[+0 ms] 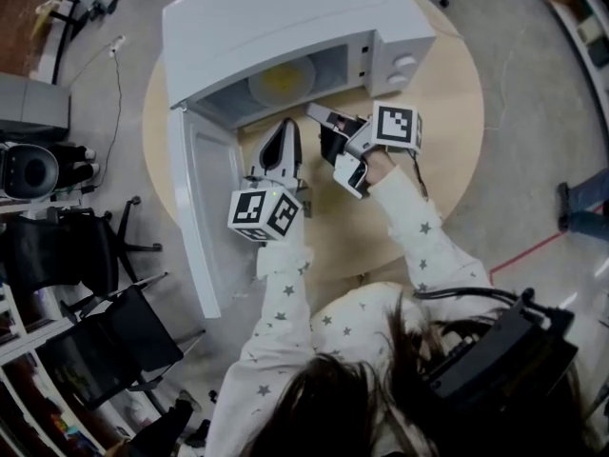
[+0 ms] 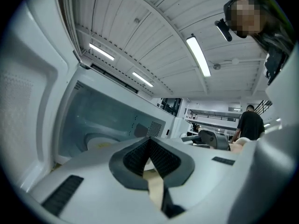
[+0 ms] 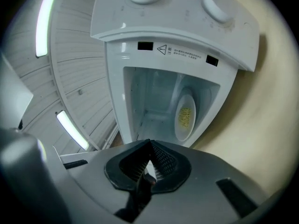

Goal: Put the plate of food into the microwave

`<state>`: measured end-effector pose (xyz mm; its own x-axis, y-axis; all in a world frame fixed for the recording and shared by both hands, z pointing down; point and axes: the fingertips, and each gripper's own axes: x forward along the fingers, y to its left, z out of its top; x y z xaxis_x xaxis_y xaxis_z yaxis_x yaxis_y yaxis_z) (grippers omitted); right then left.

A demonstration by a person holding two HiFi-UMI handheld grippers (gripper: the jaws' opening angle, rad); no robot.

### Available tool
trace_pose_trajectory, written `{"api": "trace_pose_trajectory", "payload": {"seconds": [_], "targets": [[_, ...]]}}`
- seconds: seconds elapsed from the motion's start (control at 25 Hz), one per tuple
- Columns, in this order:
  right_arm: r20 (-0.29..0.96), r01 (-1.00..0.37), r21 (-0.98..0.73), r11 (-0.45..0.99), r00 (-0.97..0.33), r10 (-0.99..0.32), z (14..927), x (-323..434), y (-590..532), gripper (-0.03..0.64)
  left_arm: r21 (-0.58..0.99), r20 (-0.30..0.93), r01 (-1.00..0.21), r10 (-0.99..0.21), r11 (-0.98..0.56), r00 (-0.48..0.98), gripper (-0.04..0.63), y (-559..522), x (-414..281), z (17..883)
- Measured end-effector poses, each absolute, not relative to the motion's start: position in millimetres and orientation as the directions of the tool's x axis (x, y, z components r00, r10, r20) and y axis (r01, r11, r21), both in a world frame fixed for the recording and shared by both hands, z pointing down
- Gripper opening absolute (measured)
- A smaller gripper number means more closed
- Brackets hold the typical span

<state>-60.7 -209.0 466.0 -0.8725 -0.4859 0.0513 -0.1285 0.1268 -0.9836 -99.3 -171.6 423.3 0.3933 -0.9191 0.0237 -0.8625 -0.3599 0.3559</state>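
Observation:
The white microwave (image 1: 285, 17) stands at the back of the round table with its door (image 1: 205, 208) swung wide open to the left. Inside it, a white plate with yellow food (image 1: 282, 79) lies on the floor of the cavity. The plate (image 3: 185, 115) also shows in the right gripper view, and faintly as a pale plate (image 2: 100, 143) in the left gripper view. My left gripper (image 1: 284, 125) is shut and empty just in front of the opening. My right gripper (image 1: 316, 112), beside it on the right, is also shut with nothing between its pads, tip near the cavity's front edge.
The table's bare wood (image 1: 447, 93) extends to the right of the microwave. Two knobs (image 3: 217, 3) sit on the control panel right of the cavity. Black office chairs (image 1: 86, 255) crowd the floor left of the door. A person (image 2: 250, 122) stands far off in the room.

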Motion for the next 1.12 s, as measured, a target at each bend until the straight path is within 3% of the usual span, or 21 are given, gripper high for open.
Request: {"api": "trace_pose_trajectory", "payload": {"seconds": [0.36,1.12], "targets": [[-0.1,-0.017,-0.959,0.281,-0.913,-0.395,407.5,-44.5,-168.3,0.006,0.36,-0.017,-0.833,-0.895,-0.421,0.445,0.002,-138.9,-78.7,385.9],[-0.234,0.127,-0.935,0.332,-0.923,-0.307,340.9,-32.8,-108.2,0.006,0.337,-0.075,-0.801,-0.862,-0.494,0.501,0.002,-84.8,-76.6,320.8]]}}
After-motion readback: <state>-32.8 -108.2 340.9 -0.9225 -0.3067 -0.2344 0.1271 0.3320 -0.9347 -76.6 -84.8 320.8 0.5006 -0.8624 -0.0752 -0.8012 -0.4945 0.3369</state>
